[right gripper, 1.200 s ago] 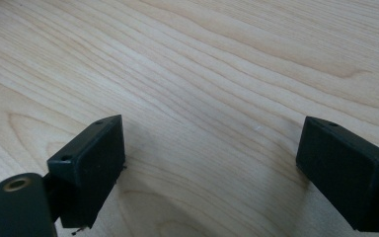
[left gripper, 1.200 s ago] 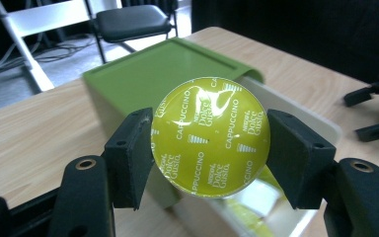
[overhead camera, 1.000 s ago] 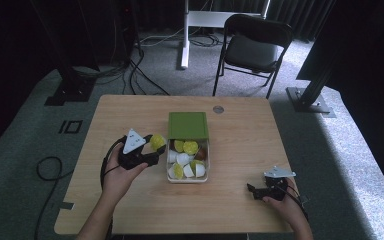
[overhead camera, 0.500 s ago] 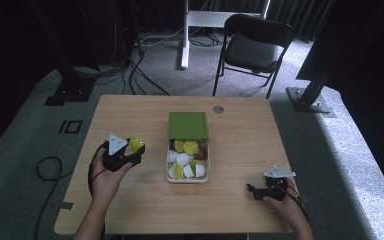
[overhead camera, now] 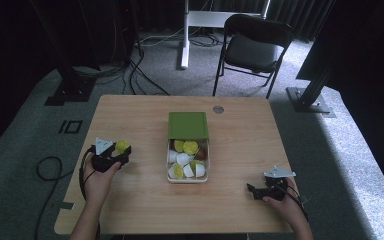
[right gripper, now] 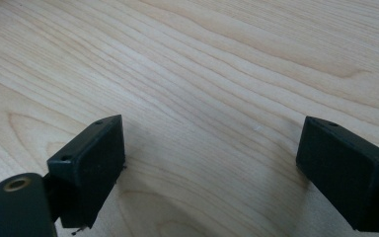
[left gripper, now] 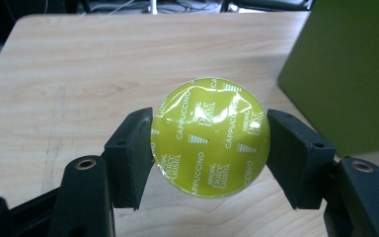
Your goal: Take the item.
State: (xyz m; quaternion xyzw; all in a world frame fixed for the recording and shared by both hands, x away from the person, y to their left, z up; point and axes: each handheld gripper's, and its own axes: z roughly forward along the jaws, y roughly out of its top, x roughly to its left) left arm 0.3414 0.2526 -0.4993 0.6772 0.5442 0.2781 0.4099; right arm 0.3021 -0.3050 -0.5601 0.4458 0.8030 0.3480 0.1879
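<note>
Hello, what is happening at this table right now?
A person works at a wooden table with a gripper in each hand. The left gripper is shut on a lime-green capsule printed "Cappuccino", held over the table to the left of a clear box of green and white capsules with its green lid open. The right gripper is open, with nothing between its jaws, low over bare wood near the table's right front.

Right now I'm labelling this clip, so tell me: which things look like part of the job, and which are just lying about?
Part of the job:
- left gripper, shut on the yellow-green capsule
- clear box of capsules
- green lid at the box's far end
- wooden table

Just about:
- right gripper, open over bare wood
- black chair
- floor cables
</note>
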